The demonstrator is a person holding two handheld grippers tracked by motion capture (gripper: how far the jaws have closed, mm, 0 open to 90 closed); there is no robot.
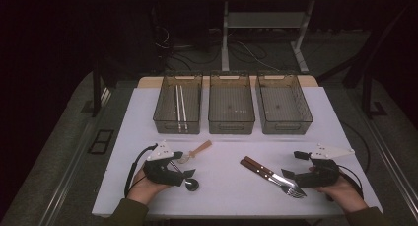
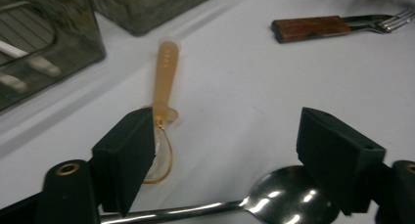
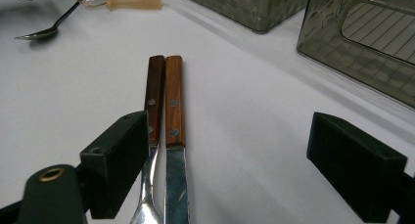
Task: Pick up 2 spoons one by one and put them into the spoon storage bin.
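My left gripper (image 1: 184, 164) (image 2: 225, 131) rests low over the white table (image 1: 226, 191) at the front left, jaws open. A metal spoon (image 1: 191, 185) (image 2: 288, 199) lies between them with its bowl by the right jaw, and no pad presses on it. A clear spoon with an amber handle (image 1: 197, 151) (image 2: 165, 72) lies just beyond the left jaw. At the front right, my right gripper (image 1: 294, 164) (image 3: 227, 136) stands open above a wooden-handled knife (image 1: 263, 169) (image 3: 175, 136) and fork (image 3: 153, 101), which lie side by side near its left jaw.
Three translucent grey bins stand in a row at the back of the table: left bin (image 1: 170, 125), middle bin (image 1: 231, 125), right bin (image 1: 284, 125). Two white sticks (image 1: 180, 107) lie in the left bin. Table legs and cables stand beyond the far edge.
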